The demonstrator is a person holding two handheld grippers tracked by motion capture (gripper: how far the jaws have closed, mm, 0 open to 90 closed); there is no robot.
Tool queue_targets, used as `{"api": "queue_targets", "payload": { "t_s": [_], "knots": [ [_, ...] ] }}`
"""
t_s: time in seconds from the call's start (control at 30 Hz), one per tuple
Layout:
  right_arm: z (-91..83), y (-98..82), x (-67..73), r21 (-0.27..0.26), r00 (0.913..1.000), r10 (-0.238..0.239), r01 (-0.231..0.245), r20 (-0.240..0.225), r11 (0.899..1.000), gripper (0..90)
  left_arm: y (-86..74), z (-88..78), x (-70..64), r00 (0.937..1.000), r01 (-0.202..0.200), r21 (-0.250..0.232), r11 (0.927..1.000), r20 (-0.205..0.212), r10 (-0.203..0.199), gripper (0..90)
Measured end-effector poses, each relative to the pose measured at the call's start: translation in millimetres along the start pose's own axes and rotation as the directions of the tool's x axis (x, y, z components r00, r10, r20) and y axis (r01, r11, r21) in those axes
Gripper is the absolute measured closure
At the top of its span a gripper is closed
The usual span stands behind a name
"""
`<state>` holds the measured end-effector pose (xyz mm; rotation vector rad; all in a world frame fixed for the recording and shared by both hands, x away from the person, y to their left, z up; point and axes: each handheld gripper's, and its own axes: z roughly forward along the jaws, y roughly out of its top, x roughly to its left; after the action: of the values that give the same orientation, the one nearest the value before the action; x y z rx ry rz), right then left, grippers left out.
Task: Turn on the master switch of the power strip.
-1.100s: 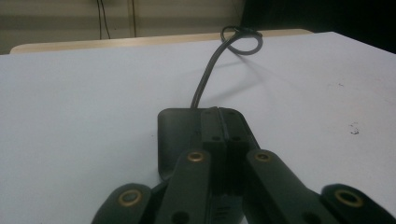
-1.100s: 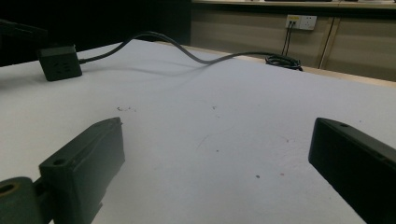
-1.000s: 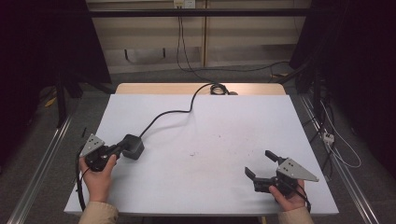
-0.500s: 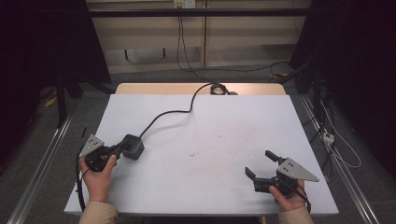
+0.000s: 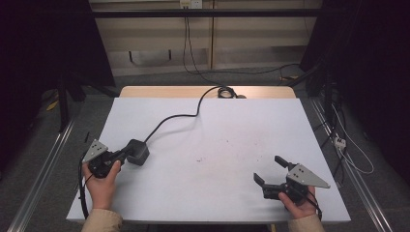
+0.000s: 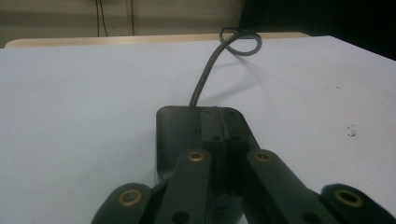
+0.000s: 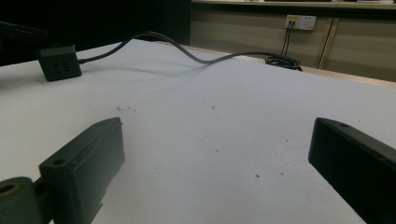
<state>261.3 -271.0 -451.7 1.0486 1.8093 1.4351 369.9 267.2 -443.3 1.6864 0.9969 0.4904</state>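
A black square power box (image 5: 138, 152) lies on the white table (image 5: 241, 121) at the left, and its dark cable (image 5: 174, 117) runs off to the far edge. My left gripper (image 5: 124, 154) is shut, jaws pressed flat together, with the tips over the box's near edge. In the left gripper view the box (image 6: 180, 126) sits just beyond and under the closed jaws of that gripper (image 6: 222, 126), and the cable (image 6: 205, 77) loops away. My right gripper (image 5: 270, 170) rests at the table's front right, open and holding nothing. The right gripper view has the box (image 7: 58, 63) far off beyond my right gripper (image 7: 217, 137).
The cable coils at the table's far edge (image 5: 227, 92), where a strip of bare wood shows. Wall sockets (image 7: 300, 21) with plugged leads sit behind the table. Metal rails (image 5: 43, 164) run along both sides on the floor. Small dark specks (image 5: 200, 158) mark the tabletop.
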Motion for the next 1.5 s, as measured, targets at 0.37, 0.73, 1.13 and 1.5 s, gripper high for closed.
{"api": "queue_targets", "payload": {
  "t_s": [0.37,0.73,1.13,1.5],
  "knots": [
    [-0.2,0.0,0.0,-0.003,1.0000,0.003,-0.003,0.001,1.000,3.2,-0.3,0.3,-0.1,1.0000,0.007,0.003,1.0000,0.000,-0.007,90.0],
    [-0.2,0.1,0.0,-0.004,1.0000,0.003,-0.003,-0.001,1.000,3.2,-0.4,0.9,-2.0,0.9999,0.007,0.003,1.0000,-0.013,-0.007,90.0],
    [-0.7,0.3,0.1,-0.007,1.0000,-0.001,0.001,0.001,1.000,3.2,-0.6,1.2,-3.1,0.9998,0.011,0.007,0.9999,-0.019,-0.011,90.0],
    [-1.2,0.5,-0.3,-0.011,1.0000,0.003,-0.003,0.006,1.000,3.2,-0.7,1.2,-4.0,0.9993,0.026,0.009,0.9996,-0.027,-0.026,90.0]
  ]
}}
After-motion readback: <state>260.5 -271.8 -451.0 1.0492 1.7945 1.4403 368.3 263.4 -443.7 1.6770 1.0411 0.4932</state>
